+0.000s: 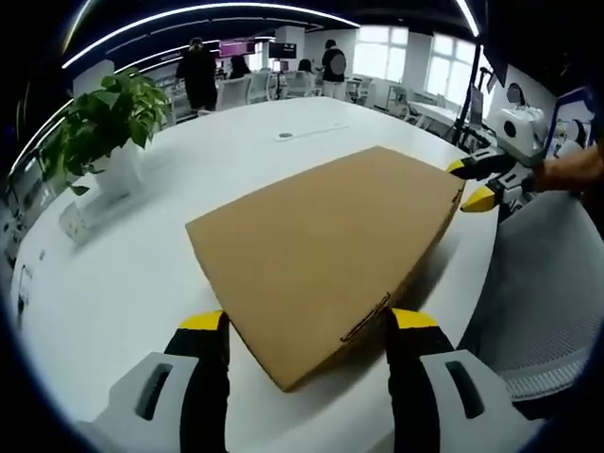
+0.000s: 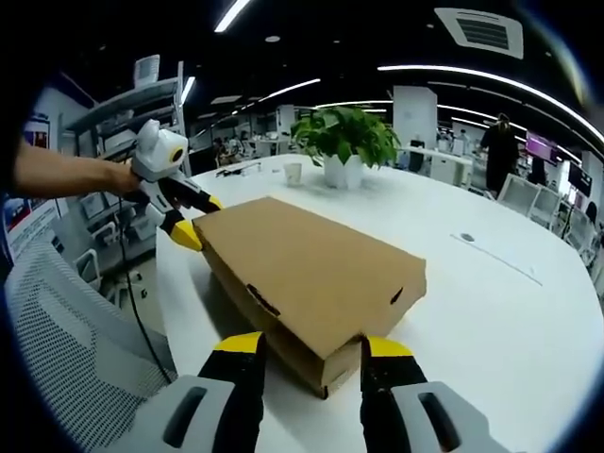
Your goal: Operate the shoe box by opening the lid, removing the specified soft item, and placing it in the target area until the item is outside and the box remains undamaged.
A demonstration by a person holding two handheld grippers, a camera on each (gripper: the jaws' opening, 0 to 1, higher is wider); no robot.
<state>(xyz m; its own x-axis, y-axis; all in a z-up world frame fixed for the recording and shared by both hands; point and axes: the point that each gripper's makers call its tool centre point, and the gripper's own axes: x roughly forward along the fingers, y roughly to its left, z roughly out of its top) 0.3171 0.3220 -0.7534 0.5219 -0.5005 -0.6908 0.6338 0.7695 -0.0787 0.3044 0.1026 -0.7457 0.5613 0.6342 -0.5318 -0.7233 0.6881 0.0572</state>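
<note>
A wide white table [image 1: 311, 123] was seen in an open-plan office lit by ceiling strips, with people standing at 12 o'clock in the left gripper view. A potted plant [image 1: 106, 118] was set near the table's edge at 10 o'clock there. The closed shoe box [image 1: 330, 250] was laid flat at a table edge, beside a mesh chair [image 1: 552, 293]. The left claw [image 1: 310, 326] was held apart around one box corner; the right claw [image 2: 311, 347] was spread likewise around the opposite corner. Bare tabletop was left beyond the box, from 11 to 1 o'clock.
</note>
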